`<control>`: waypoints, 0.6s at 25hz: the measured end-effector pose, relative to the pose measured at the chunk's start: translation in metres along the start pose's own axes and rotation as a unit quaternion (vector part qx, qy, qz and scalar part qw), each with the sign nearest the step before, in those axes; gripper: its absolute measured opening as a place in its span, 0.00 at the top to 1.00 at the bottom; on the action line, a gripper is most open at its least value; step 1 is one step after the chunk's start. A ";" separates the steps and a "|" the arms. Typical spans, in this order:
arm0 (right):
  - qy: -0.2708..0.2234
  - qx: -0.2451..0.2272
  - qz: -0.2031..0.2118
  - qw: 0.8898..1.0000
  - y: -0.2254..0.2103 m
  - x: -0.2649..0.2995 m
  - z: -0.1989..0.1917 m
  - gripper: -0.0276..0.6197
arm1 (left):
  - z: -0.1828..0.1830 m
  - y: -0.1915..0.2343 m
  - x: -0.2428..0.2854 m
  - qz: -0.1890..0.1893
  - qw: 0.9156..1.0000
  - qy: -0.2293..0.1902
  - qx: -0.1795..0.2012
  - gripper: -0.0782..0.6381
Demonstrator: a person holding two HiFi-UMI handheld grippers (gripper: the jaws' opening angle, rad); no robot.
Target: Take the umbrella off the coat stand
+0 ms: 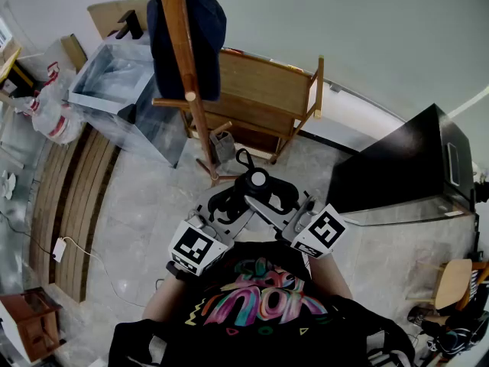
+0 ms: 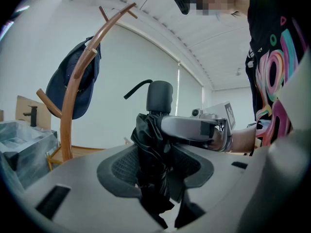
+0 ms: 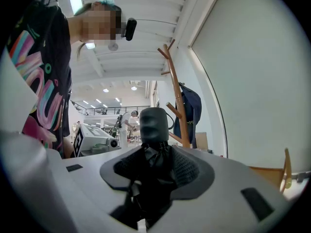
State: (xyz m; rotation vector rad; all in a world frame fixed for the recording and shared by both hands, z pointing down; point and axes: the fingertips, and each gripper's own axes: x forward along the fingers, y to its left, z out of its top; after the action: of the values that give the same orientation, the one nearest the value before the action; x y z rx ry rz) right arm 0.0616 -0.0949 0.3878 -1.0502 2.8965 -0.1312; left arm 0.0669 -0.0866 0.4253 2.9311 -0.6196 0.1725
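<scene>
A folded black umbrella (image 1: pixel 257 180) is off the wooden coat stand (image 1: pixel 189 71) and is held upright in front of my chest, its stubby handle pointing up. Both grippers clamp its bunched fabric from opposite sides. In the left gripper view the fabric (image 2: pixel 151 159) fills my left gripper (image 2: pixel 155 171), with the handle (image 2: pixel 160 97) and wrist strap above the jaws. The right gripper's finger (image 2: pixel 194 130) presses on it from the right. My right gripper (image 3: pixel 153 174) is shut on the same fabric just below the handle (image 3: pixel 154 125). The left gripper (image 1: pixel 226 207) and right gripper (image 1: pixel 279 203) meet at the umbrella.
A navy garment (image 1: pixel 200 21) hangs on the coat stand (image 2: pixel 77 86), which stands just ahead of me. Behind it is a wooden bench (image 1: pixel 263 90). A clear plastic box (image 1: pixel 122 82) sits to the left and a black cabinet (image 1: pixel 405 167) to the right.
</scene>
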 end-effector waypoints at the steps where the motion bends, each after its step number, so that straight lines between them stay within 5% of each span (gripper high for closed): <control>1: -0.001 0.001 0.000 1.000 0.000 0.000 0.000 0.65 | 0.000 0.000 0.000 0.000 1.000 0.000 0.000 0.60; 15: -0.002 0.004 0.004 1.000 -0.001 0.000 -0.003 0.65 | -0.003 0.001 0.001 0.007 1.000 0.002 -0.001 0.60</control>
State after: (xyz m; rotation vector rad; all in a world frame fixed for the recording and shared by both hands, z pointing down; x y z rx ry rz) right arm 0.0619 -0.0959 0.3909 -1.0362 2.8938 -0.1409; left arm 0.0669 -0.0875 0.4283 2.9251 -0.6402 0.1791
